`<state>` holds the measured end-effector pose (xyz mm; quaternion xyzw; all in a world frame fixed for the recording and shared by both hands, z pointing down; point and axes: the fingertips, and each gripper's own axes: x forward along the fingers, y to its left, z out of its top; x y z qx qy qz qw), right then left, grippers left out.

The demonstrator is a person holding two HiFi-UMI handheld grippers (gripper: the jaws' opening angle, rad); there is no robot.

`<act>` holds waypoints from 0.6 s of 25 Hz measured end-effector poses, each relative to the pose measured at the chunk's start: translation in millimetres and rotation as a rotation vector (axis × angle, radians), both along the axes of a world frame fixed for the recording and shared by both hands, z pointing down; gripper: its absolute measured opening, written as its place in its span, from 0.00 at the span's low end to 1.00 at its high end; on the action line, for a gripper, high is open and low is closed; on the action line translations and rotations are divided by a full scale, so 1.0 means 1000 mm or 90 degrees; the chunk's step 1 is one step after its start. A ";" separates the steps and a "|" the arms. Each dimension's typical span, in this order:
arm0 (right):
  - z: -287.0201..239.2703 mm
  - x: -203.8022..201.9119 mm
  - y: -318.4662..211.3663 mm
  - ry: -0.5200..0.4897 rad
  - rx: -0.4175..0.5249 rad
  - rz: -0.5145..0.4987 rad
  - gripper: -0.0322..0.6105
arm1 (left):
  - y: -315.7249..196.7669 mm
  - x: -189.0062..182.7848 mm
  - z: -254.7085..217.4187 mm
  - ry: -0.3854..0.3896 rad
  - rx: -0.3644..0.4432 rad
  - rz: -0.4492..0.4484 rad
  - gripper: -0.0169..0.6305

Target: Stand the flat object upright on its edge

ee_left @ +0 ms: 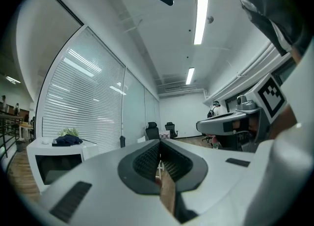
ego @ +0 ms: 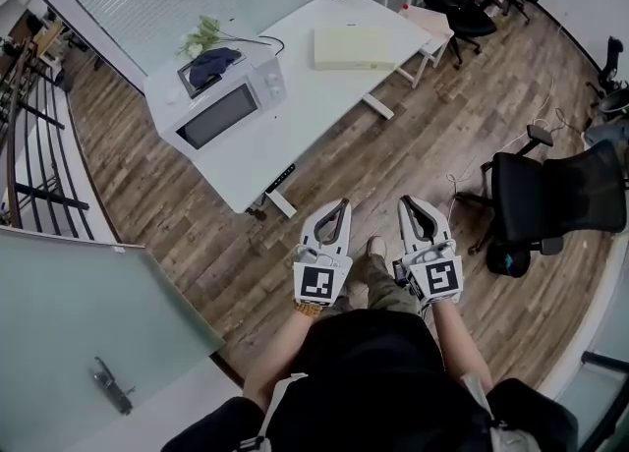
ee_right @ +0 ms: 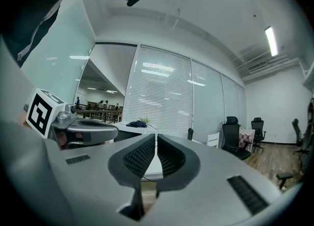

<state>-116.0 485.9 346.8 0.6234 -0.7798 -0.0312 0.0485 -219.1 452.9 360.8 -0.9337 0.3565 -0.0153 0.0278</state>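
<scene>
Wood floor (ego: pixel 423 155) is seen between the person & the white table (ego: pixel 295 116), so the table is not reached yet. A microwave (ego: pixel 218 111) is set on the table's near end. The flat pad (ego: pixel 354 47), pale yellow, is laid flat at the far end, well apart from both grippers. The left gripper (ego: pixel 344 202) & right gripper (ego: pixel 405 200) are shut tight w/ nothing held. The jaws should be opened first, then one long edge tipped up while the other side is steadied.
</scene>
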 end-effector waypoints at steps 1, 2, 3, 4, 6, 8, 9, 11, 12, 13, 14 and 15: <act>0.003 0.005 -0.007 -0.003 -0.003 -0.003 0.06 | -0.006 0.005 0.003 -0.005 -0.005 0.000 0.04; 0.006 0.010 -0.014 -0.006 -0.007 -0.006 0.06 | -0.012 0.010 0.006 -0.009 -0.008 -0.001 0.04; 0.010 0.016 -0.021 -0.006 -0.010 -0.010 0.06 | -0.019 0.015 0.008 -0.013 -0.011 -0.004 0.04; 0.013 0.023 -0.030 -0.006 -0.012 -0.013 0.06 | -0.027 0.021 0.011 -0.016 -0.014 -0.007 0.04; 0.018 0.040 -0.052 -0.007 -0.013 -0.021 0.06 | -0.047 0.034 0.015 -0.024 -0.018 -0.017 0.04; 0.022 0.058 -0.075 -0.015 -0.016 -0.026 0.06 | -0.069 0.050 0.017 -0.029 -0.018 -0.023 0.04; 0.023 0.067 -0.087 -0.019 -0.018 -0.028 0.06 | -0.079 0.058 0.018 -0.030 -0.019 -0.027 0.04; 0.027 0.084 -0.112 -0.020 -0.018 -0.042 0.06 | -0.100 0.072 0.018 -0.027 -0.025 -0.045 0.04; 0.030 0.092 -0.124 -0.020 -0.020 -0.052 0.06 | -0.110 0.078 0.018 -0.027 -0.028 -0.055 0.04; 0.032 0.101 -0.134 -0.020 -0.024 -0.061 0.06 | -0.117 0.085 0.018 -0.032 -0.028 -0.063 0.04; 0.035 0.110 -0.143 -0.022 -0.031 -0.067 0.06 | -0.124 0.093 0.018 -0.039 -0.026 -0.068 0.04; 0.039 0.119 -0.152 -0.024 -0.037 -0.072 0.06 | -0.130 0.100 0.019 -0.047 -0.023 -0.072 0.04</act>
